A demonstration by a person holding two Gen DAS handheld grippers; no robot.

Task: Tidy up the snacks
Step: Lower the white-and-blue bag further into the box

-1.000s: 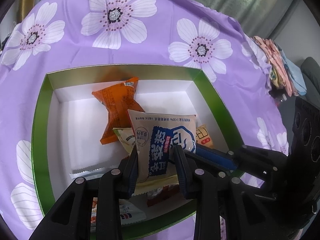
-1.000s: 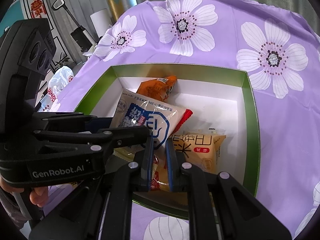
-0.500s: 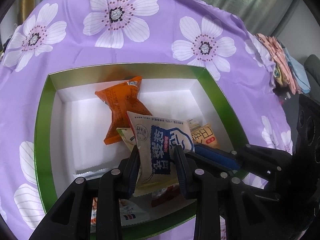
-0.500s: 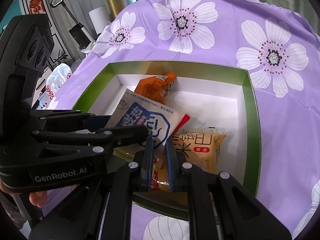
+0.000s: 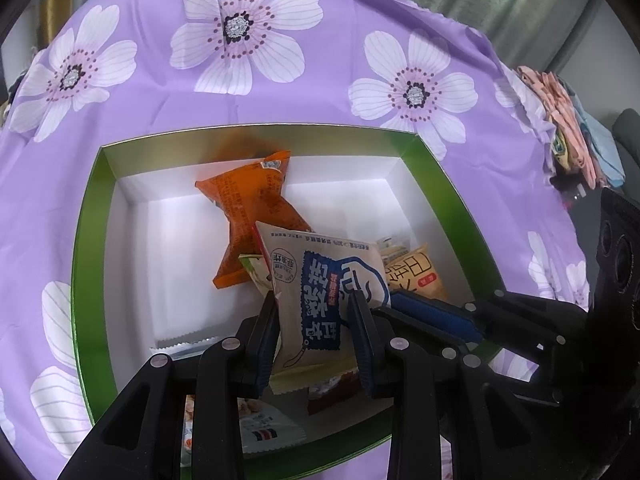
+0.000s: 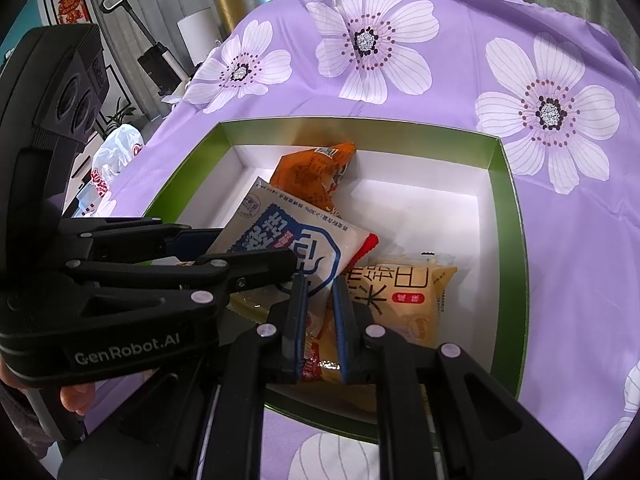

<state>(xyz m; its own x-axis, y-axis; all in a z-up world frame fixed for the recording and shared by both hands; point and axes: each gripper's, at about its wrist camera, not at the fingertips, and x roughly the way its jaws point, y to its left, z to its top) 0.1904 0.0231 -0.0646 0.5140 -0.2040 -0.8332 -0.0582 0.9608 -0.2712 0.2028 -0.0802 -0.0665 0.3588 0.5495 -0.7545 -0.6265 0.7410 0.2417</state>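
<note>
Snacks sit mostly inside the green box [image 5: 86,248] on the desk. Nearest, the left gripper [image 5: 314,316] has its jaws clamped on the blue-and-white packet [image 5: 320,292], held over the box; the right gripper [image 6: 320,292] is nearly closed, pinching nothing I can make out. Beyond lie the tan packet [image 6: 404,300] and orange packet [image 5: 252,212]. Placement seems well advanced.

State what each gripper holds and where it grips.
Left gripper pinches the white-and-blue snack packet across its lower half. Right gripper is shut; what it clamps cannot be told.

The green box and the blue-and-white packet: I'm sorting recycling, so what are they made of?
Green box: probably cardboard, with a glossy green rim, matt white inside and sharply folded corners. Blue-and-white packet: likely thin plastic film, shiny, wrinkled, with a crimped end seal.
</note>
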